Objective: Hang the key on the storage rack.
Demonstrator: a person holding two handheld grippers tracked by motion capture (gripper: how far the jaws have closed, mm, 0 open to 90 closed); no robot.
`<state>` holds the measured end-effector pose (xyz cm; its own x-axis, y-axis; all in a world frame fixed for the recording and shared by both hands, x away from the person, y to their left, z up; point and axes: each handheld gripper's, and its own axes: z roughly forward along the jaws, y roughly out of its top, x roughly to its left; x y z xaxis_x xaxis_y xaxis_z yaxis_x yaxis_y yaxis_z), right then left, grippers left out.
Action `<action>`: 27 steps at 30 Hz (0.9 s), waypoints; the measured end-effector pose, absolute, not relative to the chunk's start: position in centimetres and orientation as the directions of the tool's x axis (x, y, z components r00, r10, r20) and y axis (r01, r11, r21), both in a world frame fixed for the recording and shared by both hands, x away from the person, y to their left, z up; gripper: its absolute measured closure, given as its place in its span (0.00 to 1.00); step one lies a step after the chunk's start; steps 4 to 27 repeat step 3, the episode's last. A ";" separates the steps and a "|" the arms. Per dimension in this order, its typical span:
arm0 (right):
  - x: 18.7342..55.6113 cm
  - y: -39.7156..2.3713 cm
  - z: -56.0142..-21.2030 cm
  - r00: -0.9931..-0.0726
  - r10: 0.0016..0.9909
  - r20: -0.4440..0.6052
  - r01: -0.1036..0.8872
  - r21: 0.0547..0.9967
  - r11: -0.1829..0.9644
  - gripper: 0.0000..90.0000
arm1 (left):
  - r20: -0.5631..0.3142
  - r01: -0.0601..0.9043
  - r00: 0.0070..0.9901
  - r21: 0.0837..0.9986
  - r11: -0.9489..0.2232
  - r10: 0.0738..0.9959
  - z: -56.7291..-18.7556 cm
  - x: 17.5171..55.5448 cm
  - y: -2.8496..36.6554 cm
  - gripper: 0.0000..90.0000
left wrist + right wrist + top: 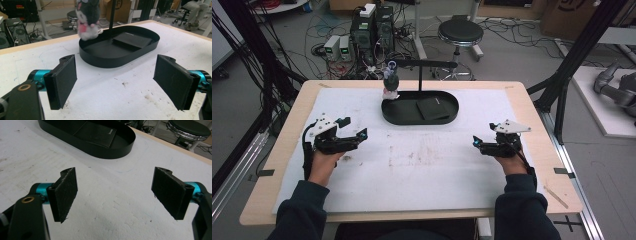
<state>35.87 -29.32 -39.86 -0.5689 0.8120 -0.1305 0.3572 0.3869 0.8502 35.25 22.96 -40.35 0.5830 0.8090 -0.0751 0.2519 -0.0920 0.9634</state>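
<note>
A: Nearest the person, what do the two tools show?

B: The left gripper (354, 134) and the right gripper (479, 143) rest low on the white-covered bench (437, 170), one on either side of the black oval tray (447, 117) and well short of it. On each, the fingers (62, 80) stand wide apart with nothing between them; the right gripper's fingers (65, 192) are spread the same way. This reads as a ready posture, both tools aimed toward the tray.

A: And beyond them?

B: A flat black rectangular card (433, 108) lies in the tray's right half. From the tray rises a thin black post with a horizontal arm (424, 63), and a small grey-and-pink plush toy (391, 85) hangs from the arm's end, over the tray's left edge.

A: Why hung there?

B: Probably so that open fingers can close around it from either side; the left gripper is the nearer.
</note>
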 end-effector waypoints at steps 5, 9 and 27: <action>35.9 -29.3 -39.9 -0.569 0.811 -0.135 0.356 0.849 0.391 0.24 | -0.082 0.261 0.582 0.961 -0.090 0.809 -40.5 35.3 23.0 0.20; 35.9 -29.3 -39.9 -0.569 0.811 -0.135 0.356 0.849 0.391 0.24 | -0.082 0.261 0.582 0.961 -0.090 0.809 -40.5 35.3 23.0 0.20; 35.9 -29.3 -39.9 -0.569 0.811 -0.135 0.356 0.849 0.391 0.24 | -0.082 0.261 0.582 0.961 -0.090 0.809 -40.5 35.3 23.0 0.20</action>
